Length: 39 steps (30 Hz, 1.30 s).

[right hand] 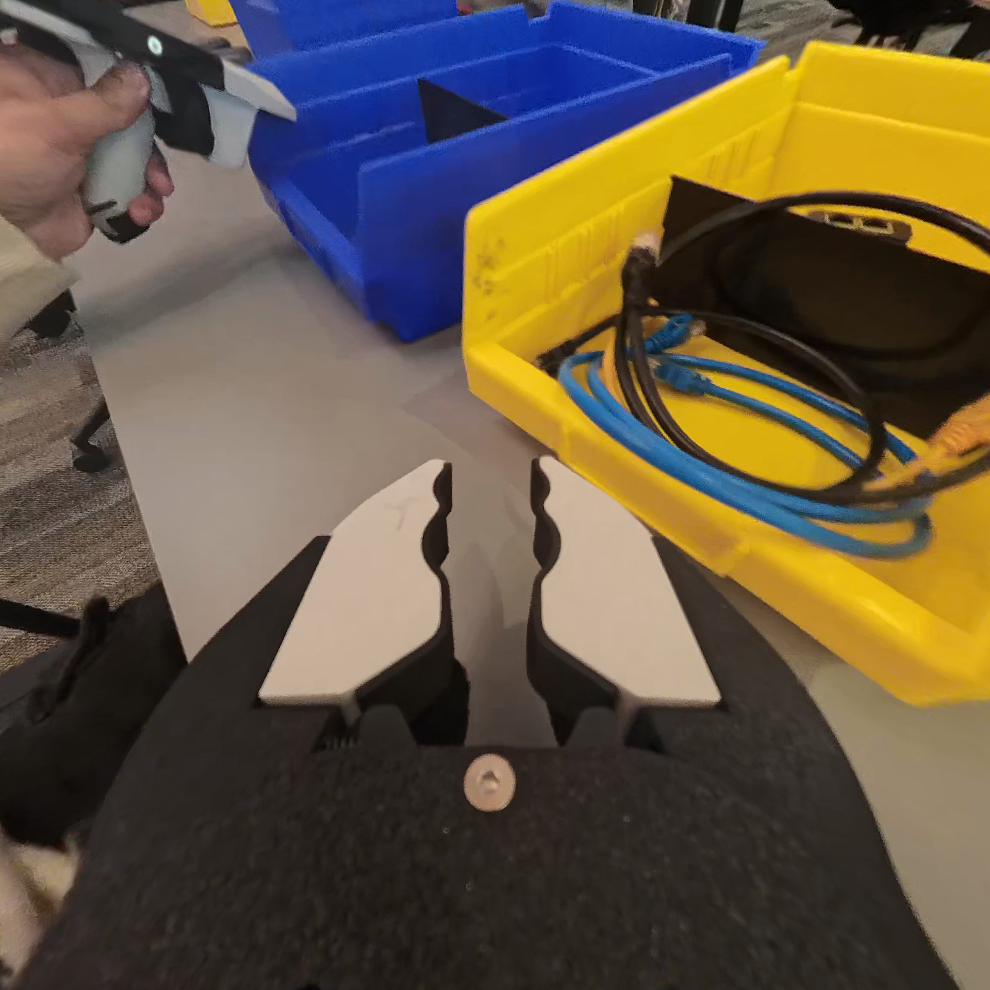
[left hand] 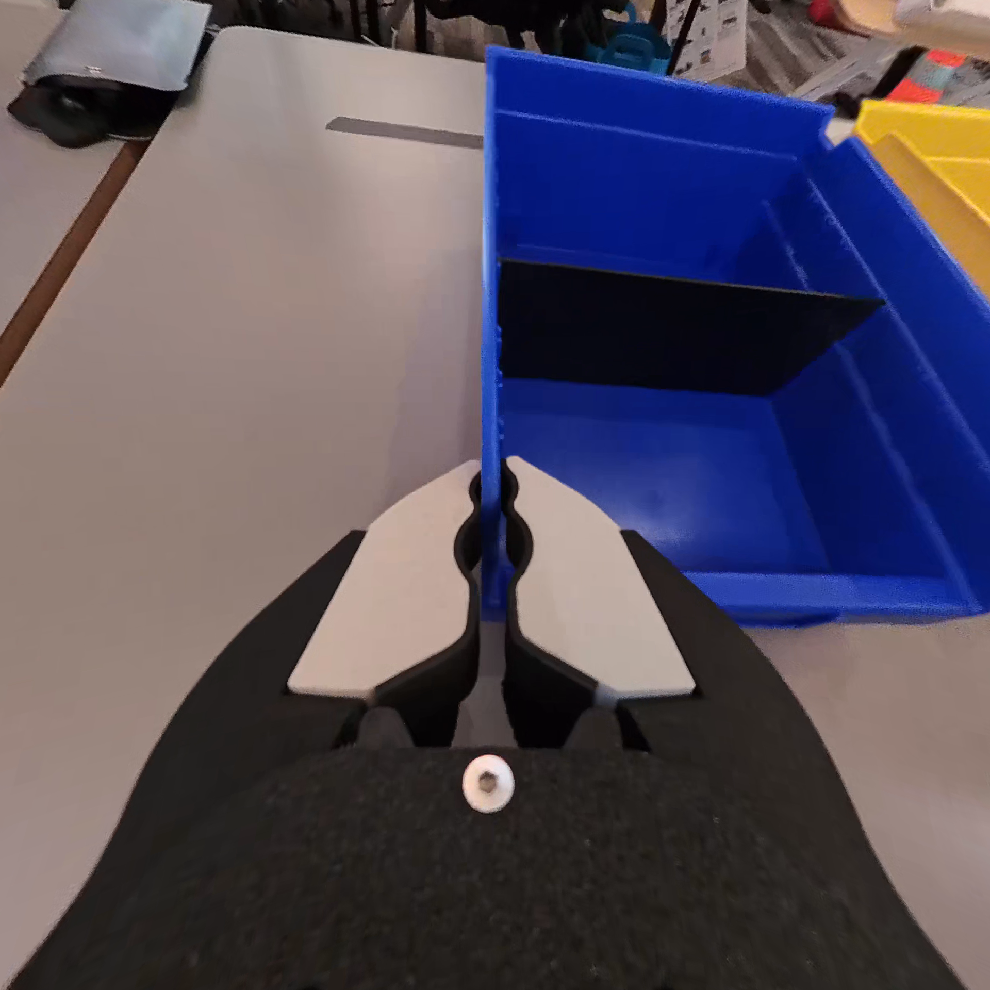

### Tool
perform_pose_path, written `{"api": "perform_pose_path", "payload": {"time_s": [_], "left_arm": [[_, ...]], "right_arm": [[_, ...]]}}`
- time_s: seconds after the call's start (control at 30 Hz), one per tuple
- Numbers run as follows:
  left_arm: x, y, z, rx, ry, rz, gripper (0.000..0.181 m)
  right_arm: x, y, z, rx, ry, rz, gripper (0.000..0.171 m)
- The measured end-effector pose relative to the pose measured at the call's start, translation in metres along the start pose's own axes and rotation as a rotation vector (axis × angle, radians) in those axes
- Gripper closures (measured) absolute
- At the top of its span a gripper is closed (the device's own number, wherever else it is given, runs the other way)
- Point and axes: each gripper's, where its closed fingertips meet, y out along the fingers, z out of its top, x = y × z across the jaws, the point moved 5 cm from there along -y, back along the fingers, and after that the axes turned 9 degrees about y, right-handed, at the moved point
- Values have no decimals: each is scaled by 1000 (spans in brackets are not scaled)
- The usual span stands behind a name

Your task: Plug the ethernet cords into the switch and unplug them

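Right gripper (right hand: 490,471): our fingers stand apart with nothing between them, over bare grey table (right hand: 278,385), just short of the yellow bin.
Left gripper (left hand: 493,477): our fingers are clamped on the left side wall of the blue bin (left hand: 669,482), near its front corner; in the right wrist view a hand (right hand: 59,155) holds this gripper's handle.
Yellow bin (right hand: 535,385): we see it to the right of the blue bin, touching or just beside it.
Ethernet cords (right hand: 712,428): blue, black and orange, coiled loose in the yellow bin's front compartment.
Switch (right hand: 857,227): behind the black divider (right hand: 803,300), only its top edge shows.
Blue bin's divider (left hand: 669,327): black, crossing the bin midway.
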Motion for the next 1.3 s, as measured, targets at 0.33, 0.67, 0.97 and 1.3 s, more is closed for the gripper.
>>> {"api": "perform_pose_path", "payload": {"time_s": [0.33, 0.67, 0.97, 1.3], "left_arm": [[83, -93, -50, -61, -120, 259, 178], [121, -140, -62, -25, -80, 382, 177], [160, -186, 16, 201, 70, 459, 178], [333, -118, 155, 397, 281, 112, 177]], "right_arm": [[-60, 62, 22, -38, 181, -34, 135], [-66, 65, 41, 3, 129, -267, 168], [-63, -9, 102, 161, 107, -239, 167], [81, -189, 143, 430, 125, -583, 166]]}}
